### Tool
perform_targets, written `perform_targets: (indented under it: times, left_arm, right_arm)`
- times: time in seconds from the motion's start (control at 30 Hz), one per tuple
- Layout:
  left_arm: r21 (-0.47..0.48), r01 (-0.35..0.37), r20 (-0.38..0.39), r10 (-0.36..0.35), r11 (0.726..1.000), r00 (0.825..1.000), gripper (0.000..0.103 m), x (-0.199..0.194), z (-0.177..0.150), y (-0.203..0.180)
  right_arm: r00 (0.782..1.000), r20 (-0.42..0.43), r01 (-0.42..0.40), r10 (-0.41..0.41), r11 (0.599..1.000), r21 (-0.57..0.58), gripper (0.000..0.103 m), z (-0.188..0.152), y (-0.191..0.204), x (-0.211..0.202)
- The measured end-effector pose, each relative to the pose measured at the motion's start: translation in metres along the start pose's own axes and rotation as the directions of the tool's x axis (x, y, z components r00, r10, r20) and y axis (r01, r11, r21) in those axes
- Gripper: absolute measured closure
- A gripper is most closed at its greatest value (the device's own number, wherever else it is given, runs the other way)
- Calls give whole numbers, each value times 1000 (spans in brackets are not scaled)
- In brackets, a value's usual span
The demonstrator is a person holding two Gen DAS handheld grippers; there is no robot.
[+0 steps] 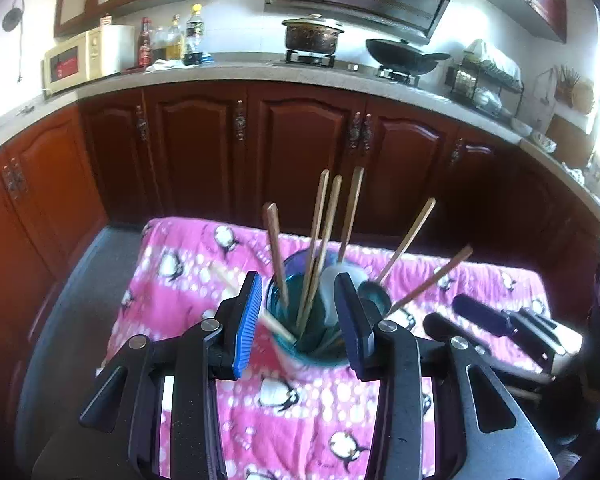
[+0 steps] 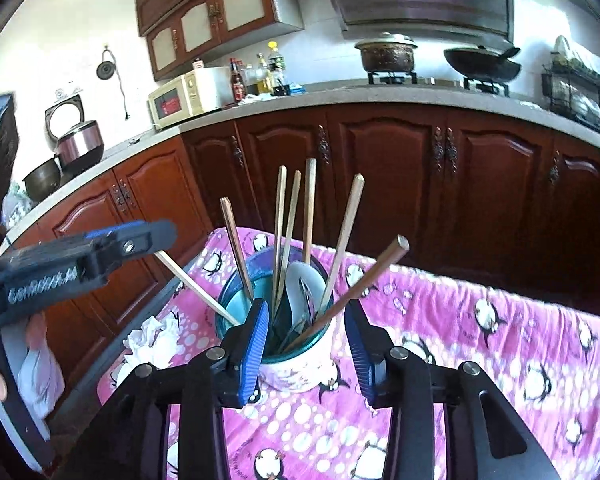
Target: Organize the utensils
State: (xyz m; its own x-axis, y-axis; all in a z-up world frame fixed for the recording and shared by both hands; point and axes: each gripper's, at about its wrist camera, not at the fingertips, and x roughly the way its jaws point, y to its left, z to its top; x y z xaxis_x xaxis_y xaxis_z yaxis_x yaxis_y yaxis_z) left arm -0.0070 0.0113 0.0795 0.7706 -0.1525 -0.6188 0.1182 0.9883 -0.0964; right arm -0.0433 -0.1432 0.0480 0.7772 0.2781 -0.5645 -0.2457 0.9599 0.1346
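A teal-rimmed utensil cup point(image 1: 300, 354) point(image 2: 300, 364) stands on a pink penguin-print cloth. It holds several wooden chopsticks point(image 1: 318, 236) point(image 2: 342, 240) and a white spoon point(image 1: 330, 288) point(image 2: 300, 280). My left gripper point(image 1: 298, 320) is open, its fingers on either side of the cup, just above it. My right gripper point(image 2: 306, 344) is open and frames the cup from the other side. The right gripper shows at the right edge of the left wrist view point(image 1: 504, 324); the left gripper shows at the left of the right wrist view point(image 2: 100, 248).
The cloth point(image 2: 480, 340) covers a small table in front of dark wooden kitchen cabinets point(image 1: 300, 148). Crumpled white tissue point(image 2: 152, 340) lies at the table's left edge. A counter behind holds a microwave point(image 2: 184, 98), bottles, a pot and a wok.
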Motion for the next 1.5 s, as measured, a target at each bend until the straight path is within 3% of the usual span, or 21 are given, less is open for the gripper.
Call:
perform_targets:
  times: [0.37, 0.5, 1.5]
  left_arm:
    - [-22, -94, -12, 94, 995, 995, 66, -16, -30, 8]
    - [-15, -118, -6, 118, 993, 993, 66, -22, -36, 9]
    - [-4, -166, 20, 166, 986, 986, 66, -37, -45, 7]
  right_arm:
    - [999, -28, 19, -17, 998, 60, 59, -11, 14, -12]
    - [999, -24, 34, -33, 998, 57, 48, -10, 18, -16]
    - [999, -24, 41, -40, 999, 34, 46, -7, 25, -23]
